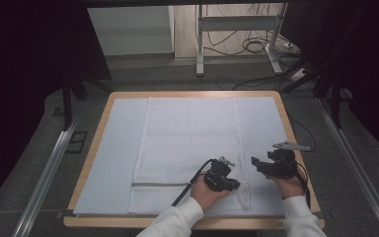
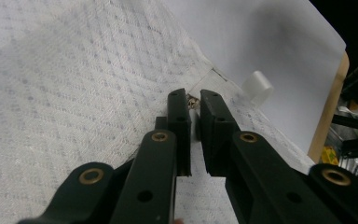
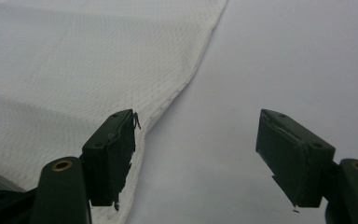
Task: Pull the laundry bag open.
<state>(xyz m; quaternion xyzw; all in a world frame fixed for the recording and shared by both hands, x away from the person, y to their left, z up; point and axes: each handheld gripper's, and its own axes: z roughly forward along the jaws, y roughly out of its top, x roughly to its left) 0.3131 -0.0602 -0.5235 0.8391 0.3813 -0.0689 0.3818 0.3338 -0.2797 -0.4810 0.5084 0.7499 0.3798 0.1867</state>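
Looks like the grab-a-corner step of folding. The white towel [image 1: 190, 148] lies flat mid-surface, reaching to the near edge. The left hand-held gripper [image 2: 193, 103] is nearly pressed together, pinching the towel's near right corner; the right hand-held gripper [image 3: 196, 140] hovers spread just beside that edge. Next it needs its own pinch, I'd guess.

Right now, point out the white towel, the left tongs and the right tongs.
white towel [image 1: 187, 133]: high view, middle of the cloth.
left tongs [image 2: 193, 105]: left gripper view, between the tips.
right tongs [image 3: 198, 133]: right gripper view, between the open tips.
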